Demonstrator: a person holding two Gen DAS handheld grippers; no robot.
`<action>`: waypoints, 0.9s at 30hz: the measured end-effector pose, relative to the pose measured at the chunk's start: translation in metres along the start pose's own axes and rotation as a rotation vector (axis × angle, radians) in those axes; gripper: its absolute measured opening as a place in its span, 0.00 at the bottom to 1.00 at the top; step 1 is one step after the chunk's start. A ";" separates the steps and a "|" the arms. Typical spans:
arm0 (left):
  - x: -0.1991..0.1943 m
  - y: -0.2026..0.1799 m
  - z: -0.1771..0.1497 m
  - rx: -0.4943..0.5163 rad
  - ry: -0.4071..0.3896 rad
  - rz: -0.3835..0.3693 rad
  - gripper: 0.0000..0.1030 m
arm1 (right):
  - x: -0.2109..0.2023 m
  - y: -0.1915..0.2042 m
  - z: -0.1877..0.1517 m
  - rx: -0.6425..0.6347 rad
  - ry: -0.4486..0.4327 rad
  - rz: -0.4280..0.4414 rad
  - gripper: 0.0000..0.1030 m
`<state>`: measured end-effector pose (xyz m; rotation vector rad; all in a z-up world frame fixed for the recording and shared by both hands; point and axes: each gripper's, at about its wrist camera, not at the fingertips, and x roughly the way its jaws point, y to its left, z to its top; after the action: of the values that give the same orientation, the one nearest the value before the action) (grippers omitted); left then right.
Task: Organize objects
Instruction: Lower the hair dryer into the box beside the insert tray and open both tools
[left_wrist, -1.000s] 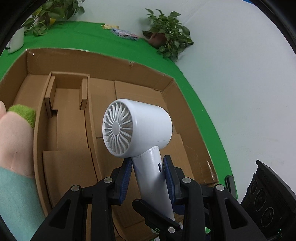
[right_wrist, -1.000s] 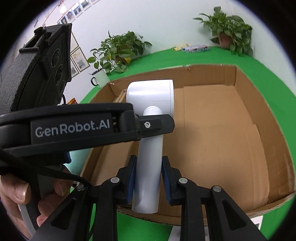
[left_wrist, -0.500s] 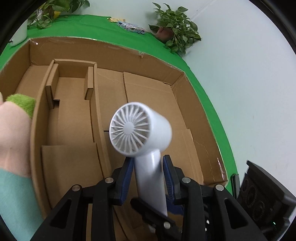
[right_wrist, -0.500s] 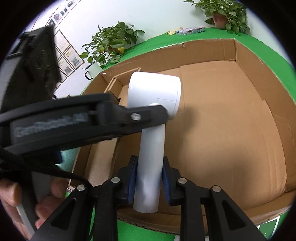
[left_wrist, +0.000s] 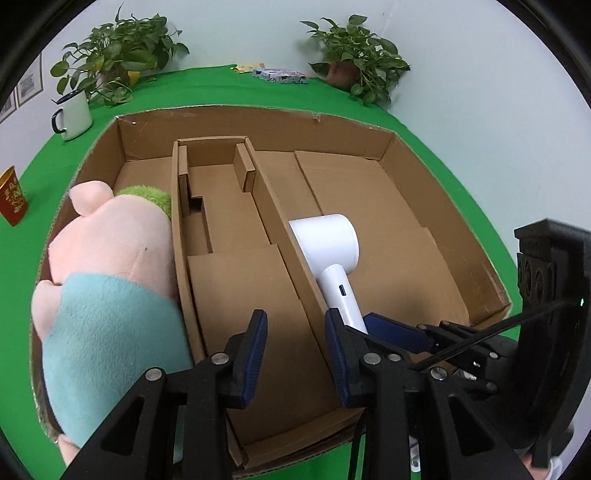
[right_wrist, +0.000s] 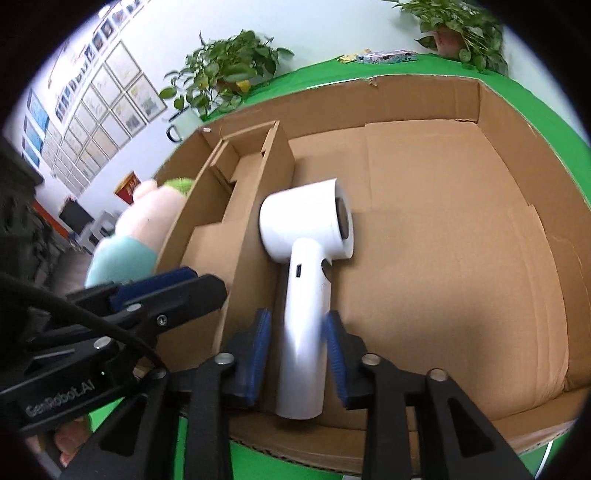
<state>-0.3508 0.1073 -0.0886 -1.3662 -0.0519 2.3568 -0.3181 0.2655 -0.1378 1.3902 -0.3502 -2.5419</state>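
A white hair dryer hangs low over the right compartment of the big cardboard box, its head next to the long divider. My right gripper has the dryer's handle between its blue pads and its jaws are closing on it. In the left wrist view one right pad shows beside the handle's lower end. My left gripper stands open above the divider, left of the handle, with nothing between its fingers. It also appears at the lower left of the right wrist view.
A pink and teal plush toy fills the box's left compartment. The middle section has small cardboard partitions. On the green table stand a white mug, a red cup, two potted plants and packets.
My left gripper has let go of the dryer's handle and drawn away to the left. The dryer has sunk toward the right compartment and tilted, still held by the right gripper.
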 end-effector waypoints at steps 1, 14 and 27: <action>0.001 0.001 0.000 -0.003 0.003 0.004 0.30 | 0.000 0.001 -0.001 0.001 0.002 -0.003 0.22; 0.002 0.002 -0.014 0.076 0.034 0.137 0.20 | -0.025 0.011 -0.009 -0.062 -0.081 -0.085 0.56; -0.111 -0.012 -0.073 0.069 -0.422 0.150 0.72 | -0.127 0.031 -0.077 -0.205 -0.388 -0.276 0.78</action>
<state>-0.2376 0.0649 -0.0323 -0.8473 0.0118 2.7080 -0.1838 0.2674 -0.0682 0.9230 0.0491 -2.9722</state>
